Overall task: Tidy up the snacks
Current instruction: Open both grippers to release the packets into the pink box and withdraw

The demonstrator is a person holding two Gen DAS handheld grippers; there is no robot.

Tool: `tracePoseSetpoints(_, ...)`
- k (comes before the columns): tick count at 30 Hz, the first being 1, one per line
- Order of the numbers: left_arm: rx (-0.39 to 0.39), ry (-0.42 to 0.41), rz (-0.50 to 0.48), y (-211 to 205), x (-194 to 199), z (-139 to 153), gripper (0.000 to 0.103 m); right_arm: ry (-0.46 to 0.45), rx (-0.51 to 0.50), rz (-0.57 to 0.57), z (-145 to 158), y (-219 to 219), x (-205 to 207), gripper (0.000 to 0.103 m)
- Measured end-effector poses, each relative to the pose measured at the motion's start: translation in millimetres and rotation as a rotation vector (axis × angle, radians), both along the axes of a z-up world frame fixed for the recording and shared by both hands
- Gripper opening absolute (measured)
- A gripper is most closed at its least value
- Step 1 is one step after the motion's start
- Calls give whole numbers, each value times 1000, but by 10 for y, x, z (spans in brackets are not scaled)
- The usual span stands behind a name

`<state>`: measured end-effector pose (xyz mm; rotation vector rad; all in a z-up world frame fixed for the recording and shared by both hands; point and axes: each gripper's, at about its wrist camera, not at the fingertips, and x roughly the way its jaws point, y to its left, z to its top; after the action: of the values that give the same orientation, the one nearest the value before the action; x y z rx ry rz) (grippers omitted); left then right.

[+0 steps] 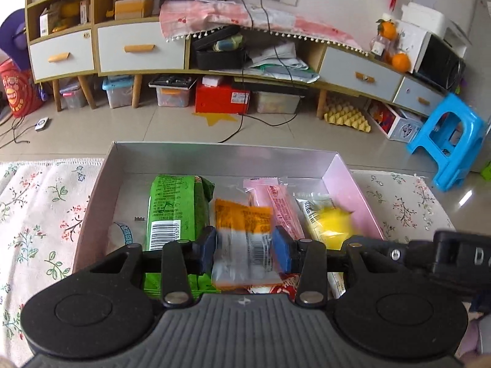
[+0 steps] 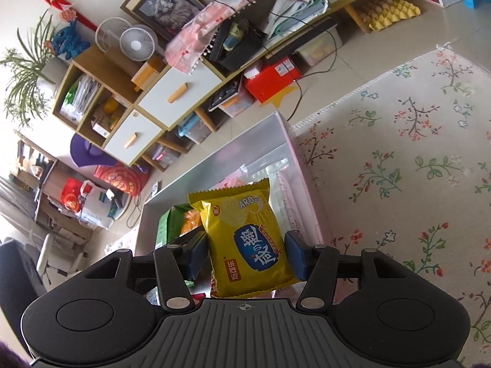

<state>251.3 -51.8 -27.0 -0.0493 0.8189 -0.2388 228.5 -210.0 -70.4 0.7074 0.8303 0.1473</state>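
An open pink-and-white box (image 1: 224,148) lies on a floral cloth and holds several snack packs: a green pack (image 1: 175,205), a pink pack (image 1: 282,205) and others underneath. My left gripper (image 1: 245,250) hangs over the box's near end, shut on an orange-and-clear packet (image 1: 242,230) that spans its blue pads. My right gripper (image 2: 247,254) is shut on a yellow biscuit packet (image 2: 245,239), tilted above the box (image 2: 245,144). In the left wrist view that yellow packet (image 1: 334,224) shows blurred by the box's right wall, with the right gripper's black housing (image 1: 454,254) beside it.
The floral cloth (image 2: 399,153) spreads on both sides of the box, ending at a tiled floor (image 1: 184,125). Beyond stands a low cabinet with white drawers (image 1: 141,49), storage bins and a red box (image 1: 221,98) under it, and a blue stool (image 1: 448,141) at the right.
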Motion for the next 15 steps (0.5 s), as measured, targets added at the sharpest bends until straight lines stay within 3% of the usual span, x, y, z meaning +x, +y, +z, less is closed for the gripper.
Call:
tracePoseSetpoints(3, -15, -13, -5, -5, -32, 32, 48, -9, 25, -1, 14, -15, -25, 56)
tracePoseSetpoints(15, -15, -8, -7, -2, -216, 131, 59, -24, -73, 4, 266, -13, -181, 62)
